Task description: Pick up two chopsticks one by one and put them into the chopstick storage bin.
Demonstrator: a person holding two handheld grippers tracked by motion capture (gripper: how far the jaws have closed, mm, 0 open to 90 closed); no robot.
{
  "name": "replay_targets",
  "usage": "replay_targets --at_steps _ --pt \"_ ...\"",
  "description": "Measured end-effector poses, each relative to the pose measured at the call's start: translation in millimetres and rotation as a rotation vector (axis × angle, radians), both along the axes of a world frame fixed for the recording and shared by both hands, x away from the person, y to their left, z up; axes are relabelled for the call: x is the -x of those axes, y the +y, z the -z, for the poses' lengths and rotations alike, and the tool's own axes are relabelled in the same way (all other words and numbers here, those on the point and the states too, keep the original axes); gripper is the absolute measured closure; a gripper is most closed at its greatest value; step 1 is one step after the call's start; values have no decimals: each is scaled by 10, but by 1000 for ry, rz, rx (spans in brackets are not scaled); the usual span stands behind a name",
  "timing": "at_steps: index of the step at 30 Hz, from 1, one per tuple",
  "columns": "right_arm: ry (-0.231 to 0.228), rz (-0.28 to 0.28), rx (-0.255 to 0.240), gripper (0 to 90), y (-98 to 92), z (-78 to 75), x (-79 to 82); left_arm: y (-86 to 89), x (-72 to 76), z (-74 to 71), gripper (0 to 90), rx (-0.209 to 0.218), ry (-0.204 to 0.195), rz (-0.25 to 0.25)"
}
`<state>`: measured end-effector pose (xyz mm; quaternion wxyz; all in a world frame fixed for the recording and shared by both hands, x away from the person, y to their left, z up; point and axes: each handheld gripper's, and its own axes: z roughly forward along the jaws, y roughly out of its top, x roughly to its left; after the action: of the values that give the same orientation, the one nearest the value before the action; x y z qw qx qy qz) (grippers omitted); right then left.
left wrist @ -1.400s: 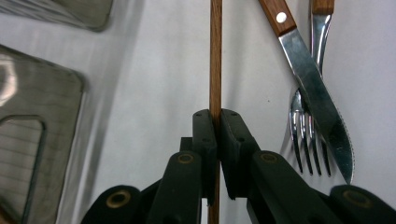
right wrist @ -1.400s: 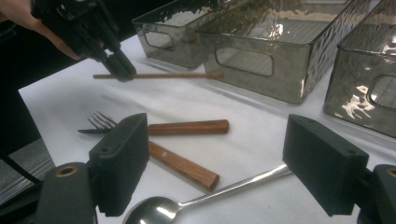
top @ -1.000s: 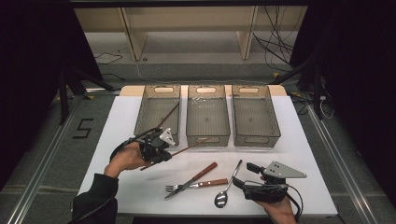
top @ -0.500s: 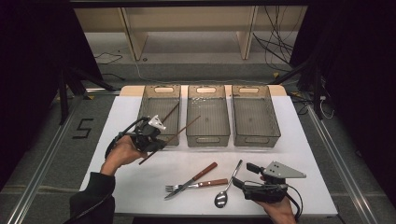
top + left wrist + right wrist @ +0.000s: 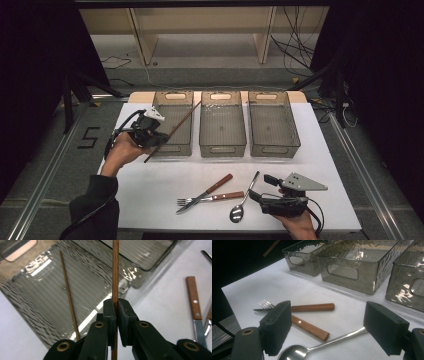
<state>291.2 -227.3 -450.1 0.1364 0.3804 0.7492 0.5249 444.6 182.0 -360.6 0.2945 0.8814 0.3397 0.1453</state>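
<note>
Cutlery lies near the table's (image 5: 150, 200) front edge: spoon (image 5: 242, 202) just before the right gripper (image 5: 260, 196), jaws wide apart. Farther back, the left gripper (image 5: 159, 139) clamps a chopstick (image 5: 176, 129) over the left bin (image 5: 172, 148); that slanted stick could catch the bin's rim.

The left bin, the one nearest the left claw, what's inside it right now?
One thin wooden chopstick lies on the floor of the left bin. A second chopstick is clamped in the left claw above it, not inside. The near corner is hidden behind the claw.
</note>
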Motion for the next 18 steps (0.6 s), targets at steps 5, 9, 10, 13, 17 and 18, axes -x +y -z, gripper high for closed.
replay_targets --at_steps 5,9,10,13,17,18 --pt "-1 0 0 234 -3 0 -1 60 -177 -87 846 12 -38 -66" --pt "-2 0 -2 235 -4 -2 0 75 -257 -105 847 5 -49 -83" --pt "-2 -1 -2 234 -5 -2 0 75 -280 -106 847 0 -54 -87" --pt "-2 -1 -2 234 -7 -1 0 75 -347 -101 847 1 -70 -109" --pt "-1 0 -4 234 -8 -1 -2 102 -444 -82 846 10 -86 -143" --pt "-1 0 -4 234 -8 -1 -2 109 -461 -79 847 12 -91 -150"
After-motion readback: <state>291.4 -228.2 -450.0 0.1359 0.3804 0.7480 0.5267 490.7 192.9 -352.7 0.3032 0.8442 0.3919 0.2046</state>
